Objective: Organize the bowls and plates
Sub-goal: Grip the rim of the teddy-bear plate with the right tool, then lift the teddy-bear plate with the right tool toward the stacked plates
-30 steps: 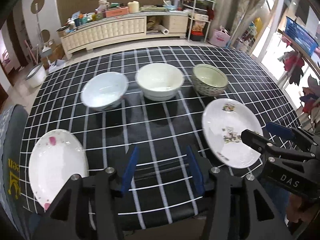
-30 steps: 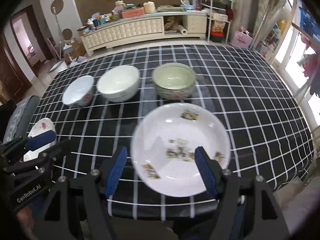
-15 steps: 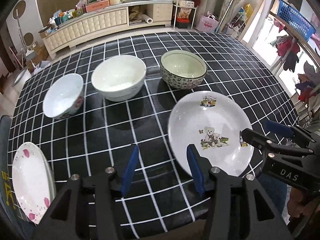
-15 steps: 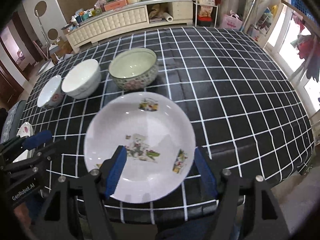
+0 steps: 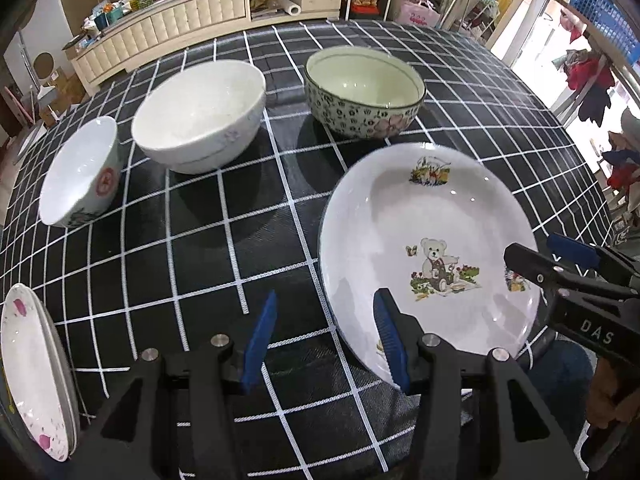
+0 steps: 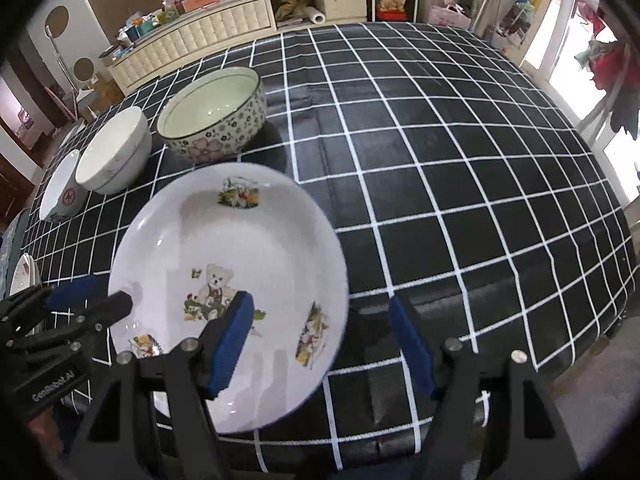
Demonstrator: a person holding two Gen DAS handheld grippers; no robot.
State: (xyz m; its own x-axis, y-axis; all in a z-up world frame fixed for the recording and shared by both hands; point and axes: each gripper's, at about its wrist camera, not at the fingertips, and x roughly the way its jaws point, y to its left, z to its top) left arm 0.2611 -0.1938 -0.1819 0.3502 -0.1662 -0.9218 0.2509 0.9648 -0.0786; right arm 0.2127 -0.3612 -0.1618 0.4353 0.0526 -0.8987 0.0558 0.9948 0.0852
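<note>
Lying on the desk, the bear plate sits under the left finger of the right claw, whose jaws gape wide and grip nothing. The left claw is likewise spread and empty, that plate at its right finger. Beyond it stand three empty bowls: floral bowl, white bowl, small bowl; stacked pink-flecked plates lie far left.

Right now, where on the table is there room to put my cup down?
The widest bare patch of black checked tablecloth lies right of the flower-patterned bowl and the white teddy-bear plate. The left side is crowded: plain white bowl, small white bowl, pink-spotted plates.
</note>
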